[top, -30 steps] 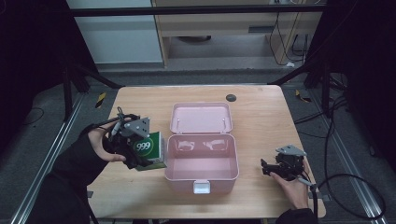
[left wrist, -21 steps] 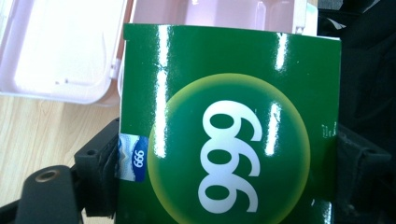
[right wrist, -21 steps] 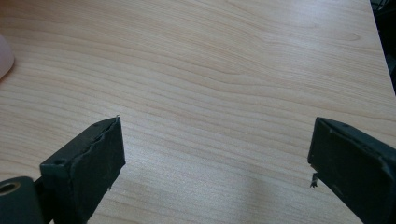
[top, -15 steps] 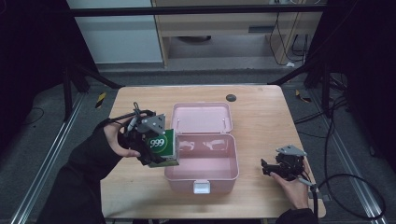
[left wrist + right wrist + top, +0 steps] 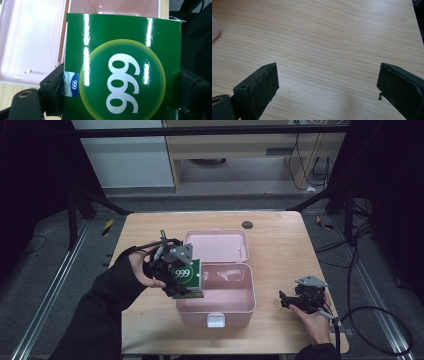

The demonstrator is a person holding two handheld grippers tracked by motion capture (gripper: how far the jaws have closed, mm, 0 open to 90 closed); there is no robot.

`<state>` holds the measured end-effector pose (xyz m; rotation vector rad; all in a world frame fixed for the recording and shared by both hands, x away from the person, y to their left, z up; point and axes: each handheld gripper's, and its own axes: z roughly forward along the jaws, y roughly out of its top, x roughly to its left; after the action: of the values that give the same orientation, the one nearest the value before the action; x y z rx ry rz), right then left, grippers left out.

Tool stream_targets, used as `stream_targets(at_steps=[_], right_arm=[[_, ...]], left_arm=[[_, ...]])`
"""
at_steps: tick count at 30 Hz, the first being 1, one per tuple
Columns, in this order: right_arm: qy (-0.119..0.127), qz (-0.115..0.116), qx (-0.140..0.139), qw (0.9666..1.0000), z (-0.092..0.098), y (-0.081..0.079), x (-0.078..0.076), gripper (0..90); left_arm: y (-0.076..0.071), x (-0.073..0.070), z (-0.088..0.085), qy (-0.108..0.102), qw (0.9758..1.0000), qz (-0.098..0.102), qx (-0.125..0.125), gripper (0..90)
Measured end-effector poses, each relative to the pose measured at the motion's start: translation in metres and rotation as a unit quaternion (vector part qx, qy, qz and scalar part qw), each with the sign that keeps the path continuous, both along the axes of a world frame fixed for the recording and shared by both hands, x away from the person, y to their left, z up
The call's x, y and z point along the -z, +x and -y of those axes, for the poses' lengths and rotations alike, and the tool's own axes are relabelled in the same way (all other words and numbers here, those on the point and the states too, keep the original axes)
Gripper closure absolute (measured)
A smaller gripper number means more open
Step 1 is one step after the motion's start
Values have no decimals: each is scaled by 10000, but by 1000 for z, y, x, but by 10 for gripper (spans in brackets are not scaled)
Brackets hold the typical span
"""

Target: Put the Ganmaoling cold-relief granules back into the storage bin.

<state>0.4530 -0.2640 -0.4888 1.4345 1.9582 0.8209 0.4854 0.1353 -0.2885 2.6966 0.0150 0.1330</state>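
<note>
Dark floor and black frame rails ring a pale wooden table (image 5: 280,245), where a pink box (image 5: 216,306) sits with its lid (image 5: 215,245) thrown back flat, ready, I'd judge, to take something in. The left gripper (image 5: 175,275) has its jaws clamped on the two sides of a green carton (image 5: 187,277), holding it upright and slightly tilted over the box's left rim, so it looks set to go down inside. The right gripper (image 5: 300,300) rests low on the table, well apart from the box, jaws spread wide with bare wood between them; it seems to be waiting. The carton (image 5: 122,72) is glossy, dark green, with white "999" in a yellow-edged circle and a small blue label at one edge.
</note>
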Motion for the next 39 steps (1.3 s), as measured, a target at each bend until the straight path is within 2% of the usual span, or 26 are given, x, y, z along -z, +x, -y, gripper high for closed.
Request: stream_targets(at_steps=[17,33,39], right_arm=[[6,-27,-28,10000,-1,0,2,39],[-32,-29,-46,10000,-3,1,2,39],[-53,-25,-63,10000,-3,1,3,38]], left_arm=[[6,14,25,129,9998,-86,134,146],[11,40,27,317,9992,-198,129,147],[13,50,27,293,9991,-280,119,147]])
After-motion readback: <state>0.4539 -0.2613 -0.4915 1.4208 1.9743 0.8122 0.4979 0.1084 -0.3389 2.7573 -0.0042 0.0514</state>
